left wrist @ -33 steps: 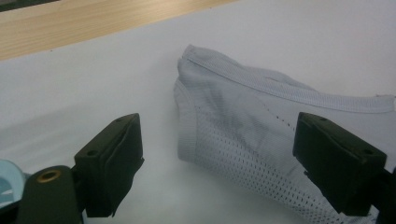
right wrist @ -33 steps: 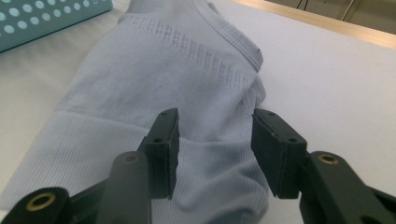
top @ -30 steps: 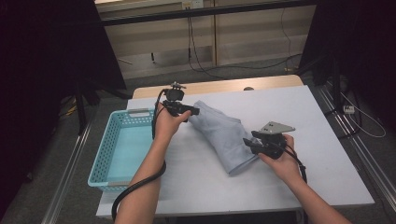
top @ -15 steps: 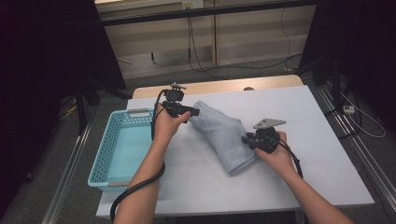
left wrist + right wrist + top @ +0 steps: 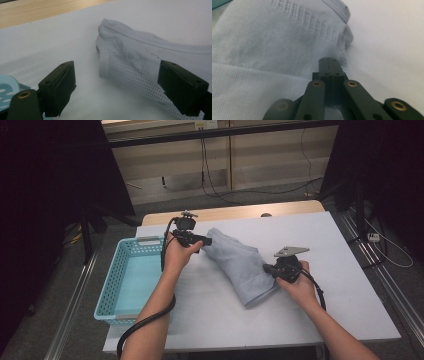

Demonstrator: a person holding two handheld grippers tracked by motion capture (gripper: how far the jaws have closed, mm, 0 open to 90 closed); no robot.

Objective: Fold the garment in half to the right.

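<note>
**Two hand-held grippers at a folded grey garment**

A folded pale grey garment (image 5: pixel 239 265), part plain knit and part mesh, lies near the middle of the white desk (image 5: pixel 345 245), running from upper left to lower right in the high view. To its left a light blue plastic basket (image 5: pixel 112 287) sits at the desk's left edge, well apart from the cloth.

The left hand-held gripper (image 5: pixel 202 240) is held at the garment's upper-left end. In the left gripper view its jaws stand spread wide, one over bare desk and the other in front of the mesh hem; the pads press on nothing.

The right hand-held gripper (image 5: pixel 270 269) is at the garment's lower-right edge. Its jaws have just been closing, and in the right gripper view they are pressed together at the cloth's border (image 5: pixel 287 50). They appear to pinch the fabric's edge, though the blurred close view leaves the cloth between the pads hard to make out.
</note>
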